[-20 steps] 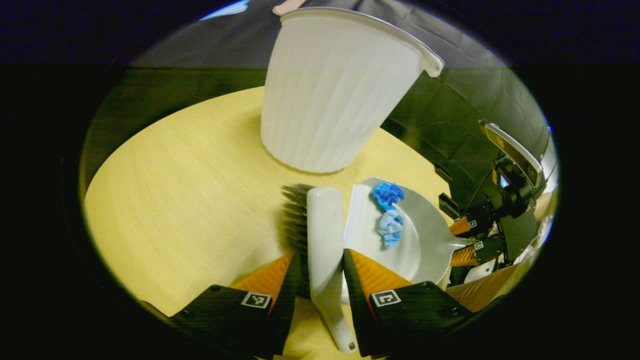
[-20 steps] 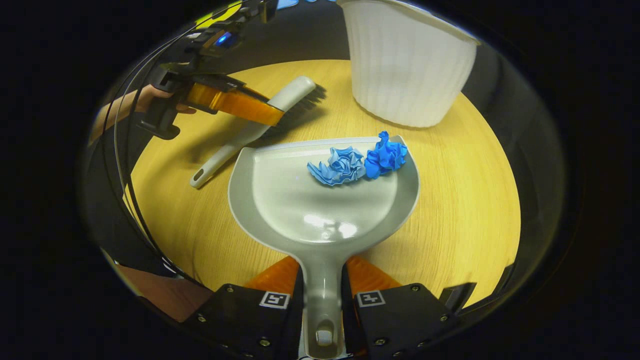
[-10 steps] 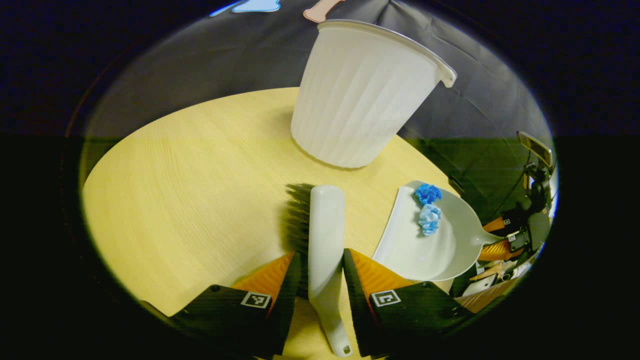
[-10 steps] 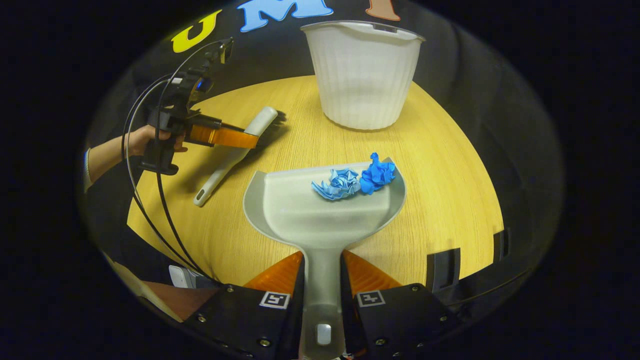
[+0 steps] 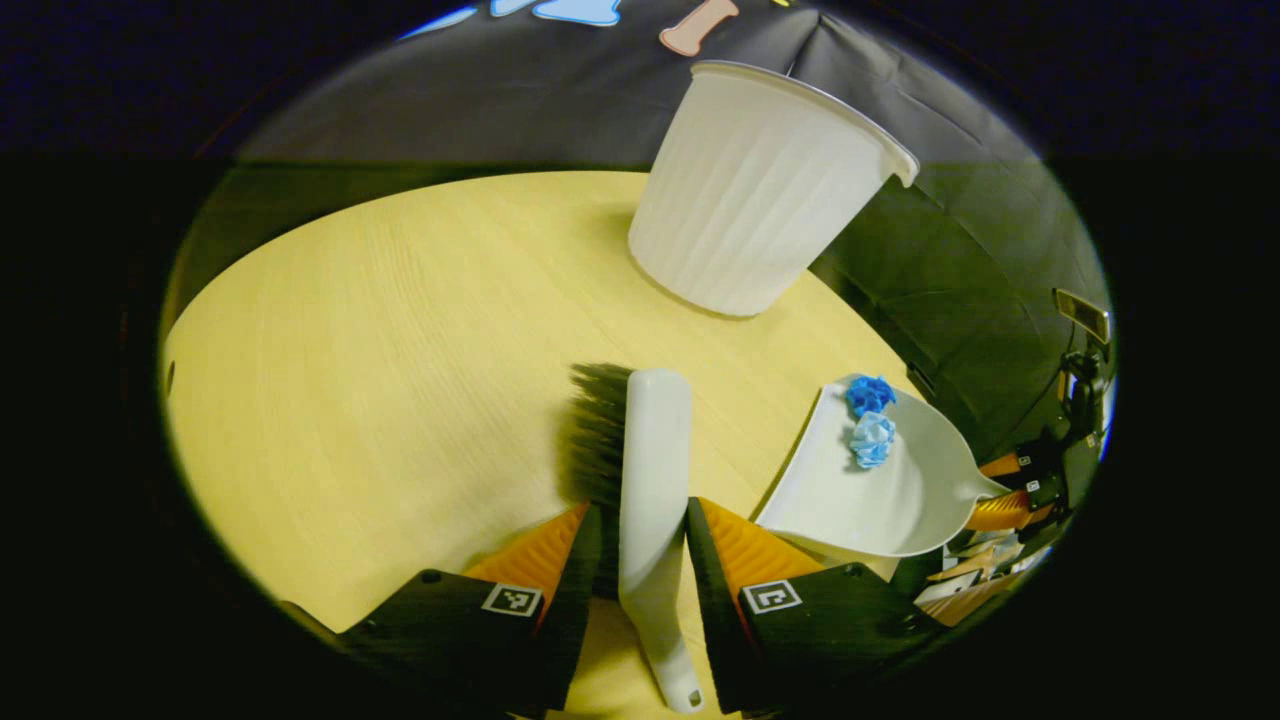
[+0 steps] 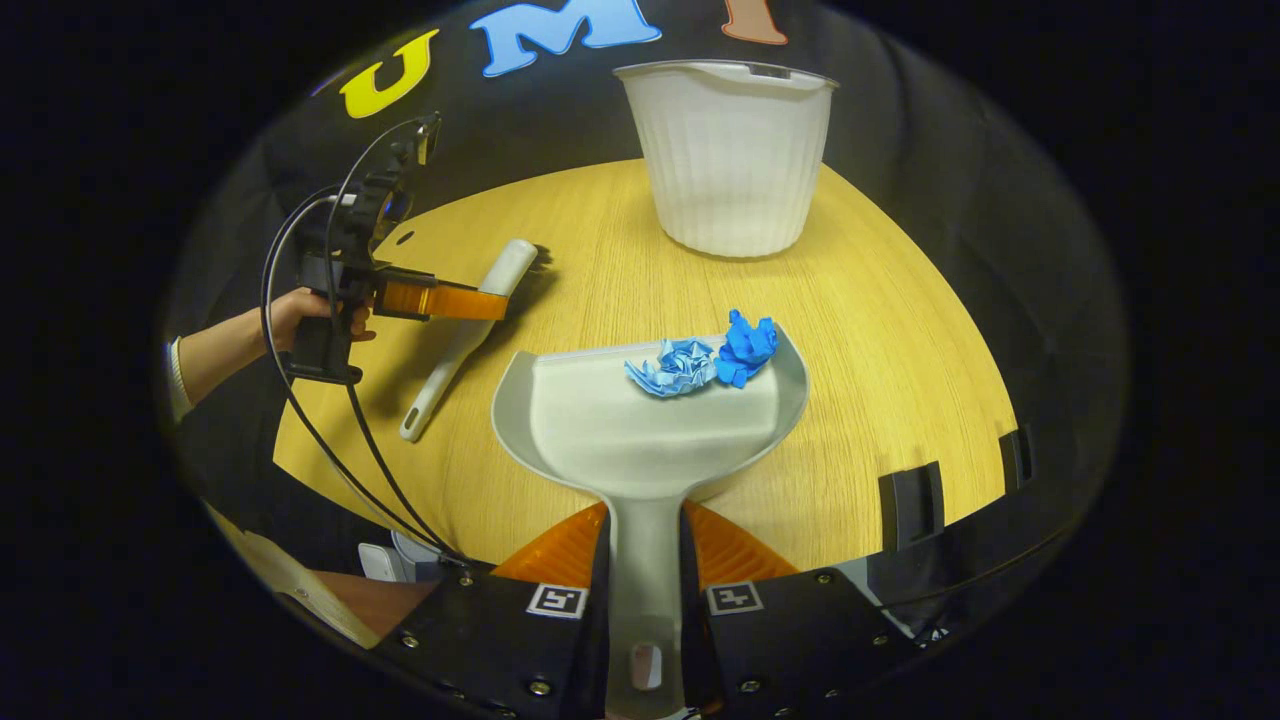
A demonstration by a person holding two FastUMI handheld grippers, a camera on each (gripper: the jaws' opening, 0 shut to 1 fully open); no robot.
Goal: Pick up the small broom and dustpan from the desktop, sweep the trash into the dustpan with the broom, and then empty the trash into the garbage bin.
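broom [image 5: 650, 470] low centre, our left gripper [image 5: 640, 540] clamps its handle | dustpan [image 6: 650, 430] centre with blue trash [image 6: 705, 358], our right gripper [image 6: 645, 560] grips its handle | bin [image 6: 728, 155] top, on table [image 6: 900, 330]

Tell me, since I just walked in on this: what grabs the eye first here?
Two crumpled blue paper scraps sit at the front lip of the grey dustpan, whose handle the right gripper clamps. Beyond stands the white ribbed garbage bin; to the left, the left gripper grips the small broom.
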